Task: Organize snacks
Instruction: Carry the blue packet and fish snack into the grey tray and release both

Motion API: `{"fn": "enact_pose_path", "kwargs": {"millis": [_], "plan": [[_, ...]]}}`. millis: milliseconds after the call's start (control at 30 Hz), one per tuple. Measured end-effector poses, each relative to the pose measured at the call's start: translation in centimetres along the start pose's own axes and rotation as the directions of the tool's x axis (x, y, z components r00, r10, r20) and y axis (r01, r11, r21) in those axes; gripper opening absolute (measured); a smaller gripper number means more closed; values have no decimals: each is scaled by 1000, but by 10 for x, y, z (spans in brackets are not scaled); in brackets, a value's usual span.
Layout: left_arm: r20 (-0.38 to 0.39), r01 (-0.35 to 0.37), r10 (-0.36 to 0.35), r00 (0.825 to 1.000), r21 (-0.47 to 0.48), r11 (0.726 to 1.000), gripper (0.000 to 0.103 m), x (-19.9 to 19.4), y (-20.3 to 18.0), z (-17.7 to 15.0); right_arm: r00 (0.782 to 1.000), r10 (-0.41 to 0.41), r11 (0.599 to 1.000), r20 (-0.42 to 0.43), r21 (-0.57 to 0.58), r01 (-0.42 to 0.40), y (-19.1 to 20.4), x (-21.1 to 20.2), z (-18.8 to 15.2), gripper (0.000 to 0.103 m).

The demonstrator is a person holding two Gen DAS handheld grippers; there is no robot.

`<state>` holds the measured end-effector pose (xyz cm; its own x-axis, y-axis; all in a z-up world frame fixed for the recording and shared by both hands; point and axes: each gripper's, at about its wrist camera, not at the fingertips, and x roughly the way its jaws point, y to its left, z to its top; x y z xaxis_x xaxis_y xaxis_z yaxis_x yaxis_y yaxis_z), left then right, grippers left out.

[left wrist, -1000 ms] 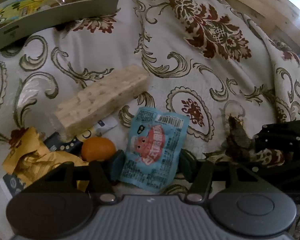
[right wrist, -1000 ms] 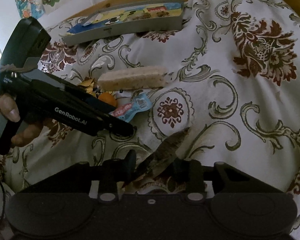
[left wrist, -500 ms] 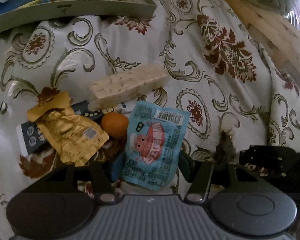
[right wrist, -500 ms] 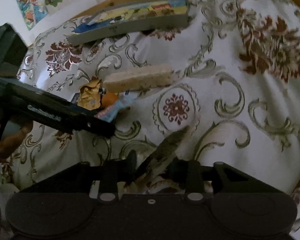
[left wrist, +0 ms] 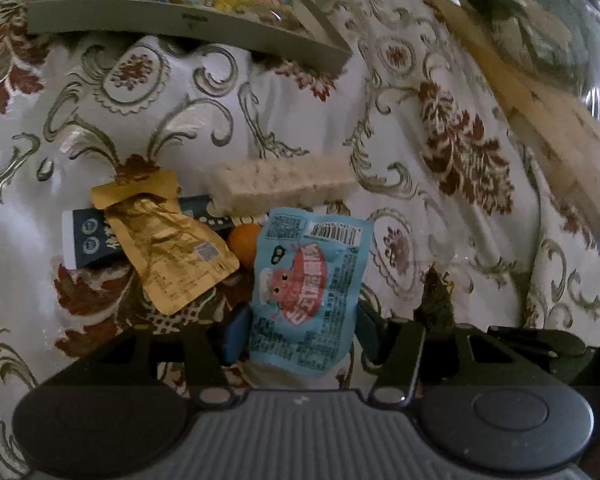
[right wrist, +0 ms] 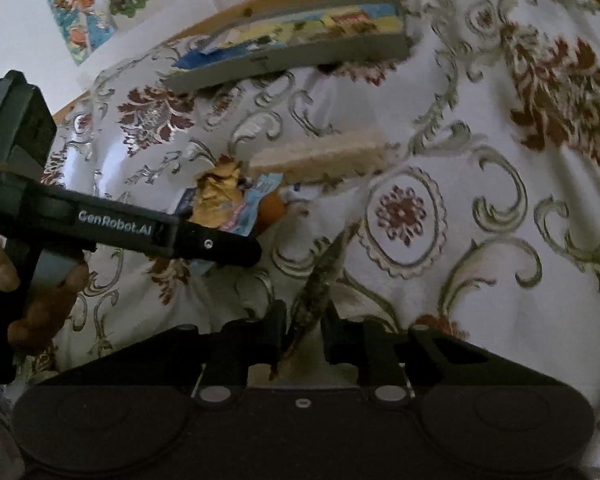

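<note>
My left gripper is shut on a light blue snack packet and holds it above the patterned cloth. The packet also shows in the right wrist view. My right gripper is shut on a thin dark mottled snack packet, seen edge-on; its tip shows in the left wrist view. A pale wafer bar, a gold pouch, a dark blue pack and a small orange ball lie on the cloth ahead.
A grey tray with a cartoon-printed bottom lies at the far edge of the cloth; it also shows in the right wrist view. A wooden rail runs along the right. The left gripper's body and the hand holding it cross the right wrist view.
The left gripper has risen and pulled back with the blue packet, so the gold pouch and dark pack now show in full. The right gripper still holds its packet, little moved.
</note>
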<state>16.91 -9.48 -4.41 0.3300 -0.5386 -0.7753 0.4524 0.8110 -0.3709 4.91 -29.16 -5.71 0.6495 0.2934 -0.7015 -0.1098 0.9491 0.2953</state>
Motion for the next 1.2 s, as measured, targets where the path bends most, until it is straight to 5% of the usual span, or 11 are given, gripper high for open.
{"fn": "enact_pose_path", "kwargs": {"millis": [567,900,1200], "plan": [[132,-11,19,991,-59,998,59,-32,5,33,996,13,992,87,-124,-2,14,-12,41,11],[282,-71,79,956,-39,997,59,-57,23,128,987,67,969,145,-245,-30,17,-6,157,11],[353,-121,146,924,-93,988,59,-55,63,213,982,88,959,167,-282,-38,35,48,262,11]]}}
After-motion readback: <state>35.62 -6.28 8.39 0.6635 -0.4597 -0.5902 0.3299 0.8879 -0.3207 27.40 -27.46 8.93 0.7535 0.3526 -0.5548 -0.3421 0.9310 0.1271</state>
